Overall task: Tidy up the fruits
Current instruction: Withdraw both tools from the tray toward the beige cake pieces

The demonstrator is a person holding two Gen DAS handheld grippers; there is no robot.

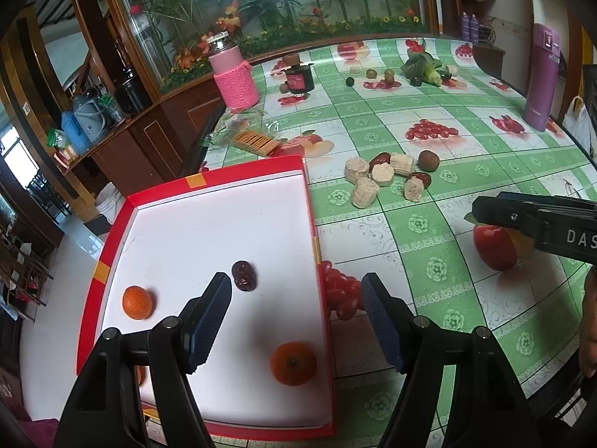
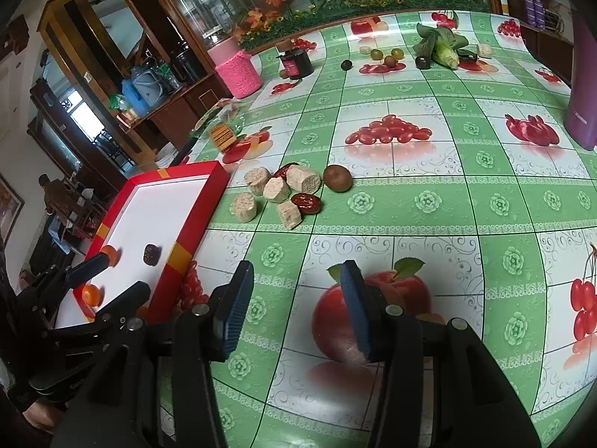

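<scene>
Your left gripper (image 1: 296,291) is matte black plastic — two angular arms, each tipped with a dark blue ribbed pad (image 1: 212,317). Round silver pivot screws (image 1: 171,322) sit at the finger joints. Your right gripper (image 2: 294,291) is built the same way, with blue ribbed pads (image 2: 237,310) and silver screws (image 2: 394,310). Seen from the left wrist camera, its black body carries white letters — "DAS" (image 1: 580,238), cut off at the edge.
</scene>
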